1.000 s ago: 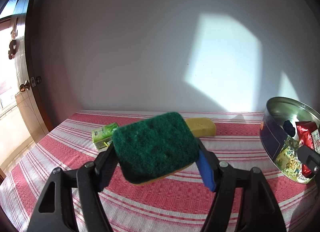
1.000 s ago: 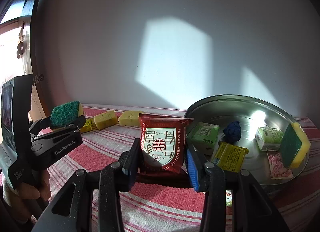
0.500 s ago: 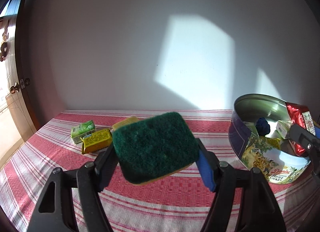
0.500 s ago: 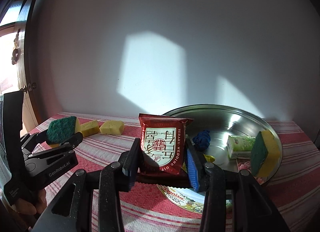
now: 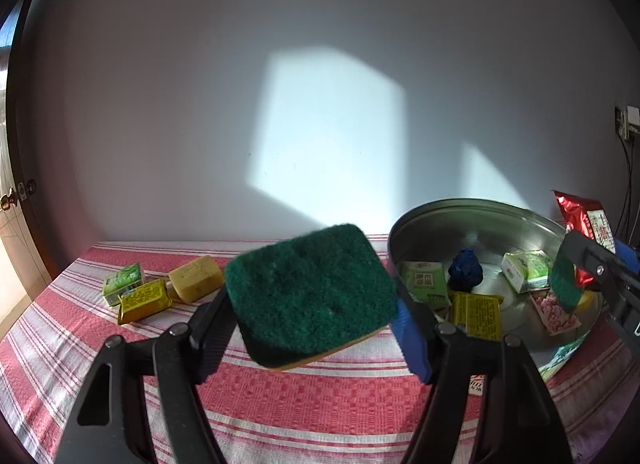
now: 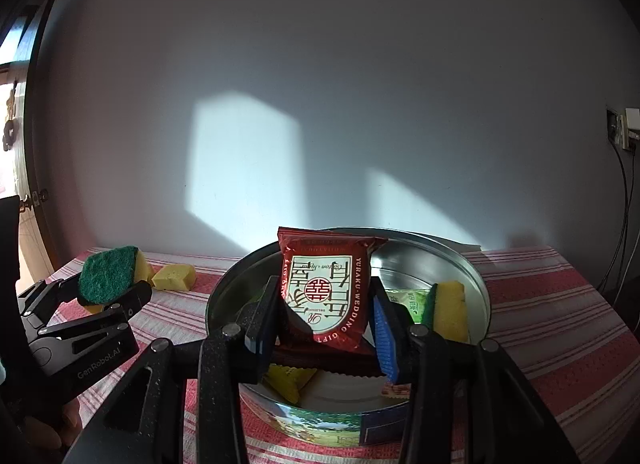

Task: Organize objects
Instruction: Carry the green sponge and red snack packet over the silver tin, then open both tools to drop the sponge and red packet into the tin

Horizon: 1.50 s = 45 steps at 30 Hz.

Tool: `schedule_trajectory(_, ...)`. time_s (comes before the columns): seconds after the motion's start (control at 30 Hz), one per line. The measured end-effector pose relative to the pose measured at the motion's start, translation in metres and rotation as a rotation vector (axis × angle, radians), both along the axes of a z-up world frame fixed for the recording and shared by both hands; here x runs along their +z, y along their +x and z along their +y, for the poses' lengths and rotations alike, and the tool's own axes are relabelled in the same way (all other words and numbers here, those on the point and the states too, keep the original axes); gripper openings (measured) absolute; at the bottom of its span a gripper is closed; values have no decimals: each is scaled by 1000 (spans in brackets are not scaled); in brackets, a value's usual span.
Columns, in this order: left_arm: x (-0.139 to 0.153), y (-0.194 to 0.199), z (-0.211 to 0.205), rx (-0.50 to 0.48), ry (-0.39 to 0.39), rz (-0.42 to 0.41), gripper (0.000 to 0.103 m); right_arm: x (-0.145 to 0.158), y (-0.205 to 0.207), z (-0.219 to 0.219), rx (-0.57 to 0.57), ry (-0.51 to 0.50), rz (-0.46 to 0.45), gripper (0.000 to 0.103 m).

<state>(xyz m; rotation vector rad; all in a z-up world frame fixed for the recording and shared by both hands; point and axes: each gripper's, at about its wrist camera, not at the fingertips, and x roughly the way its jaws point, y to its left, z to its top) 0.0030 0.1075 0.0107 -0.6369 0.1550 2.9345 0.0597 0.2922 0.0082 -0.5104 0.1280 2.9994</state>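
- The left gripper stays clamped on the green-topped yellow scouring sponge, and has swung from the left of the striped tablecloth to just beside the round metal biscuit tin.
- The right gripper still pinches the red foil snack packet, which now hangs over the tin's inside rather than short of it.
- Both items look ready to drop in, though neither is released yet.

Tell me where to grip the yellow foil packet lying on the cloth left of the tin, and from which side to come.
Grip the yellow foil packet across its short width, on the two long edges. Come from above, jaws turned across its length. It lies flat and slightly skewed, with a green box touching its far left side and a yellow sponge block close on its right, so a level approach looks crowded.
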Motion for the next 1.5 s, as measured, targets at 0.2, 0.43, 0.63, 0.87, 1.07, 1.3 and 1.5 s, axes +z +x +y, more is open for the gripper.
schedule_trajectory(0.2,8,-1,25,-42,2,12,72,4,2,23,-62,8,13,44)
schedule_trajectory(0.43,14,-5,54,-93,16,2,71,4,-2,46,-138,31,11,44)
schedule_trajectory(0.63,16,-14,82,-139,11,-23,72,-3,-15,65,-196,52,-2,44)
schedule_trajectory(0.87,8,-25,103,-161,6,-78,71,-6,-31,78,-216,49,-33,44)
schedule_trajectory(1.07,1,-41,113,-154,7,-150,71,-12,-44,83,-203,38,-79,44)
schedule_trajectory(1.3,-5,-51,116,-139,-39,-206,71,-17,-52,77,-171,59,-110,44)
schedule_trajectory(1.5,-11,-55,115,-128,-53,-239,71,-18,-55,73,-135,65,-132,44)
